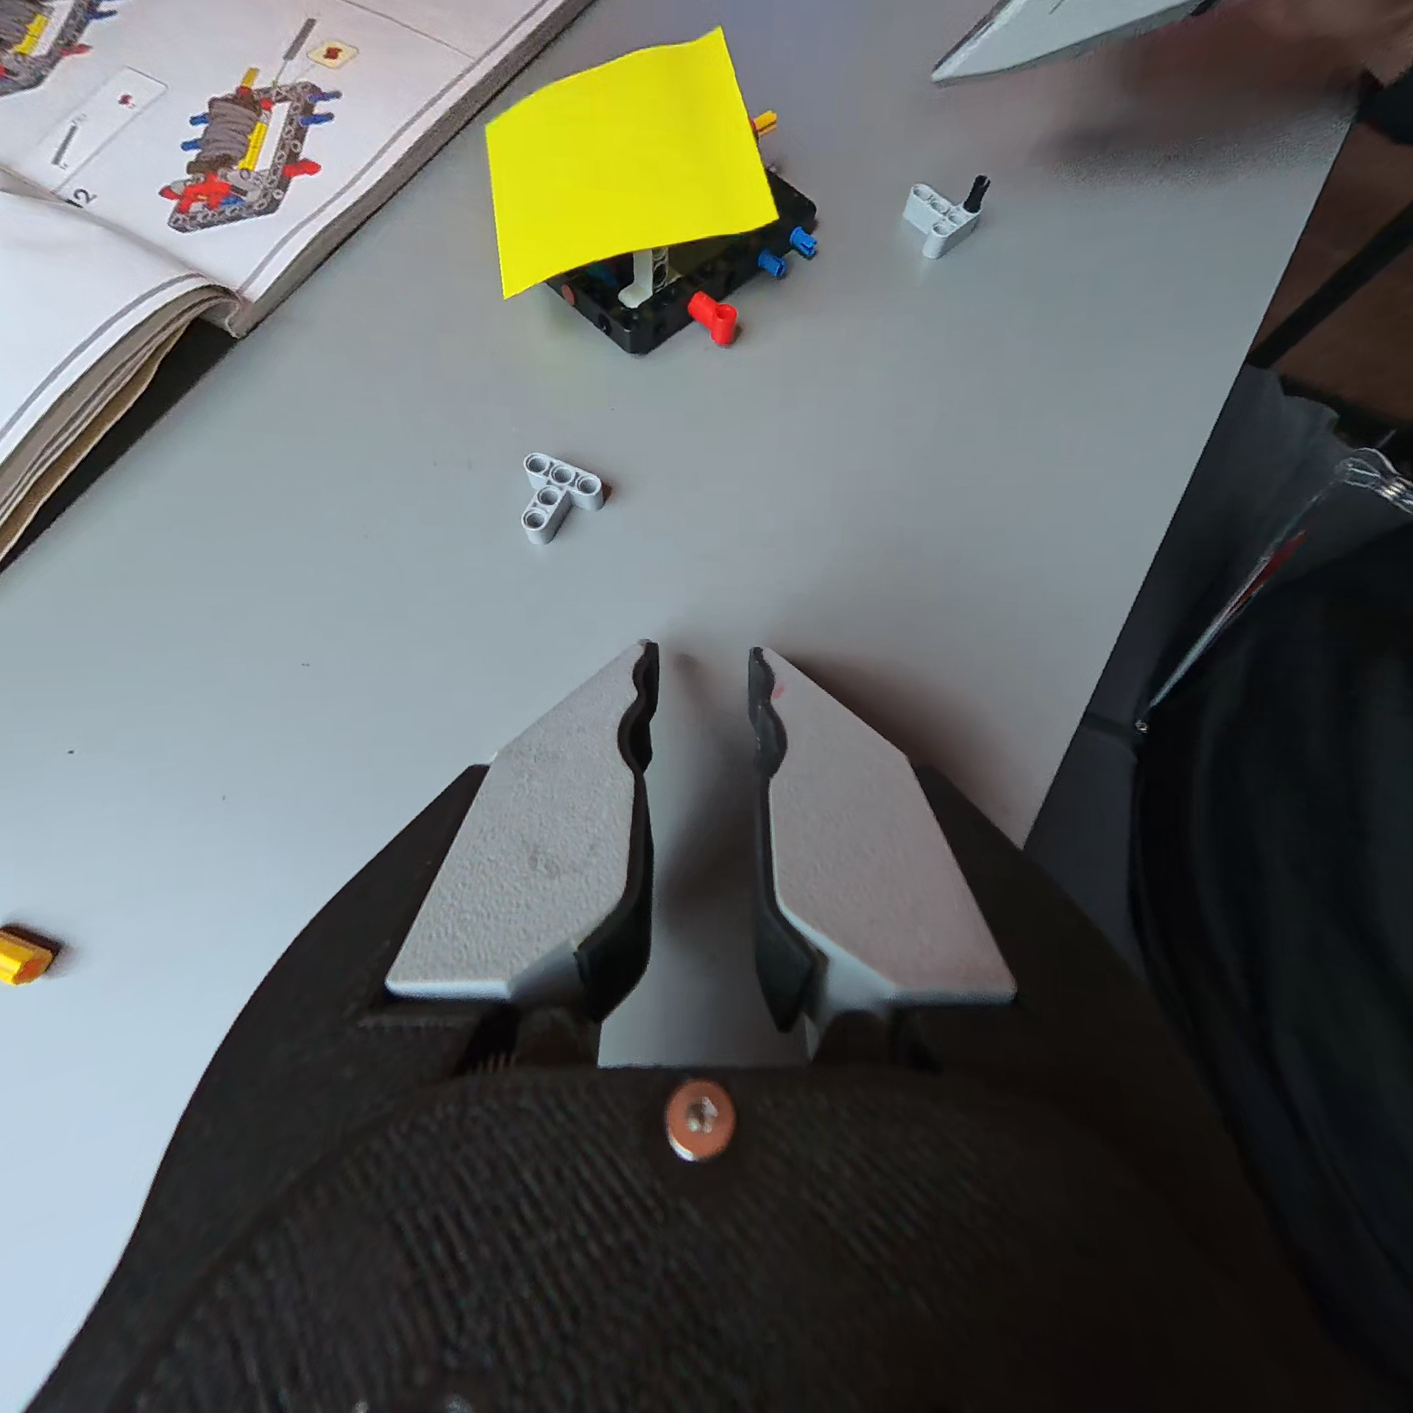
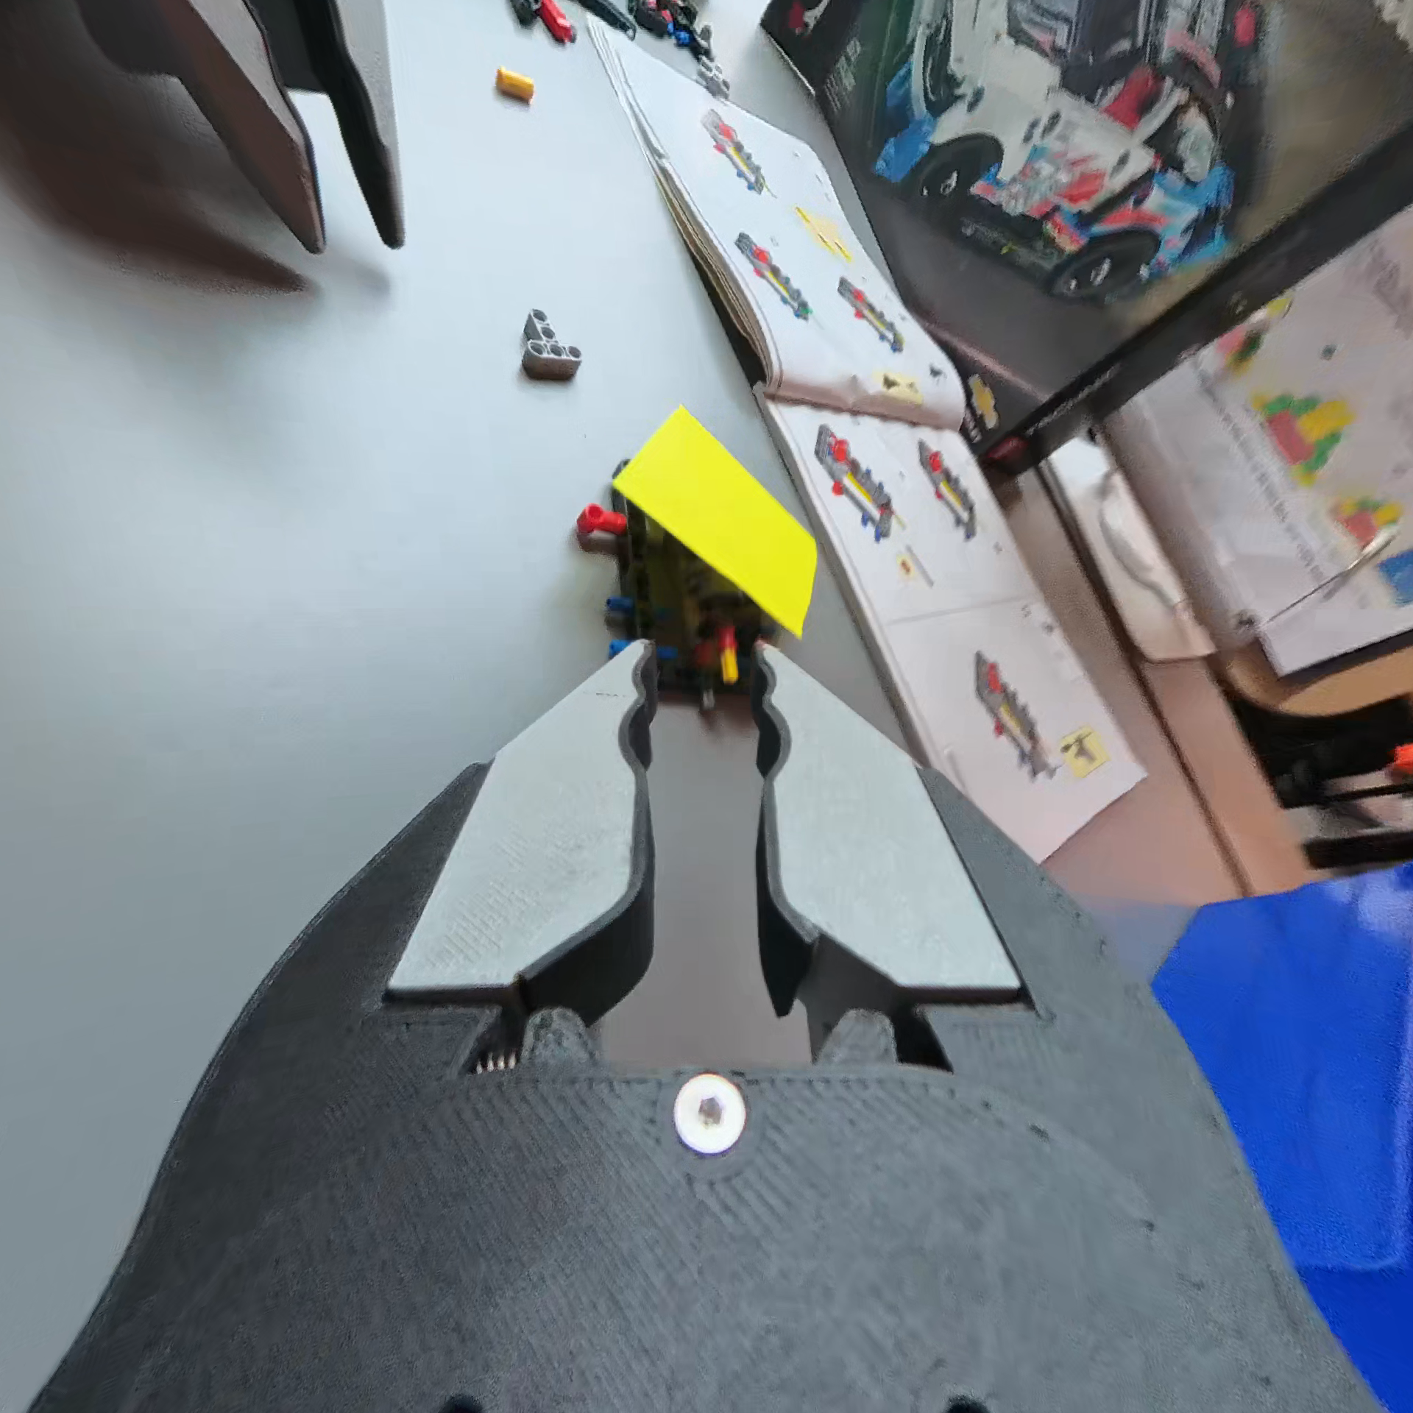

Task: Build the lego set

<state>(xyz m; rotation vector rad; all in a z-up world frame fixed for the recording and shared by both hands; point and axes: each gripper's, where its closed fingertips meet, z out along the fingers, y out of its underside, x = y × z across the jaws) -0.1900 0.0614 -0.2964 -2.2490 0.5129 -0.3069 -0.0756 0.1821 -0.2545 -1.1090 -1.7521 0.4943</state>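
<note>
The left gripper point(image 1: 700, 650) is held over the grey table point(image 1: 306, 688) with its jaws parted and nothing between them. A grey T-shaped beam point(image 1: 560, 495) is seen just ahead of it, w/ a grey L-shaped piece point(image 1: 939, 214) (a black pin stuck in it) farther off to the right. The black lego frame point(image 2: 673, 589) lies mid-table beside the open instruction booklet point(image 2: 940, 581), partly covered by a yellow sheet of paper point(image 2: 719, 520); red and blue pins are seen along its edges. The right gripper point(image 2: 703, 650) is released too, its tips right at the frame's near end, nothing grasped. A yellow connector point(image 2: 514, 82) lies far back, and the set's box point(image 2: 1070, 153) is propped behind the booklet.
</note>
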